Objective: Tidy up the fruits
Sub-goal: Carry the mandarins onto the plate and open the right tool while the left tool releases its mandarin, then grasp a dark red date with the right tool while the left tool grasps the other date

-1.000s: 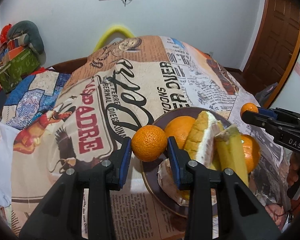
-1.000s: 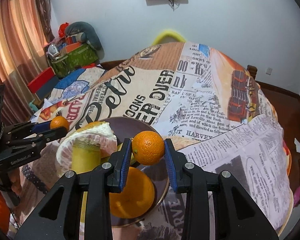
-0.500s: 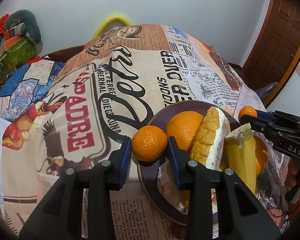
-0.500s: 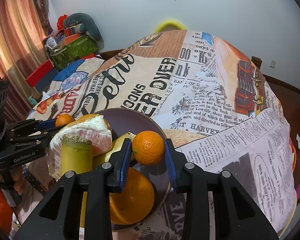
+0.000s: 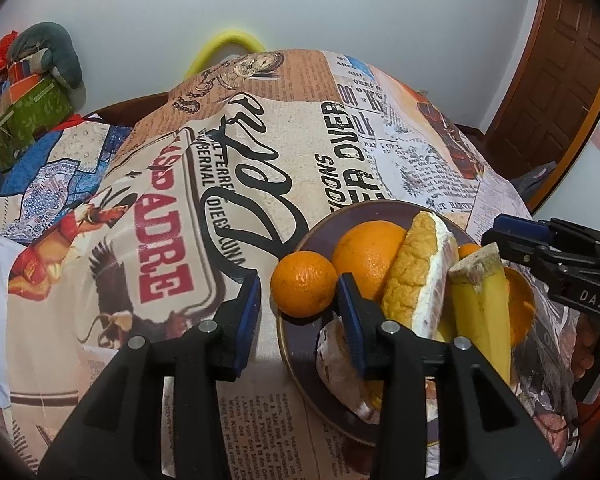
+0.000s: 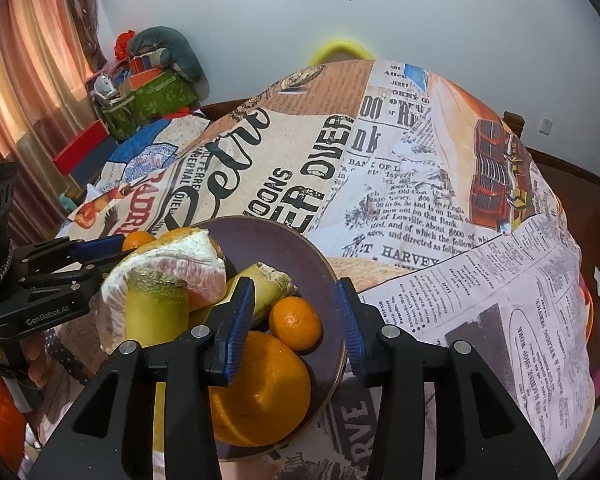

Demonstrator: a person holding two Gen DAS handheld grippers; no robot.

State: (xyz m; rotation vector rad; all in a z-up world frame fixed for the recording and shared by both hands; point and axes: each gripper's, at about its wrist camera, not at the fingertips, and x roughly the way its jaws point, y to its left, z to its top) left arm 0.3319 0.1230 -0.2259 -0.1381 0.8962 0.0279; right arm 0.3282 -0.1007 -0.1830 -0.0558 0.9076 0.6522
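Right gripper (image 6: 296,316) jaws apart over small orange mandarin (image 6: 295,323), at 3 o'clock in dark purple plate (image 6: 284,240); left gripper (image 5: 298,300) jaws spread, second mandarin (image 5: 303,284) between.

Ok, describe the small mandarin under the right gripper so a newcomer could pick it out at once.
On the newspaper-print tablecloth stands a dark purple plate of fruit. In its near right part, below the open right gripper, the small mandarin lies against the big orange. It is much smaller than that orange; the other mandarin sits at the plate's far-left edge.
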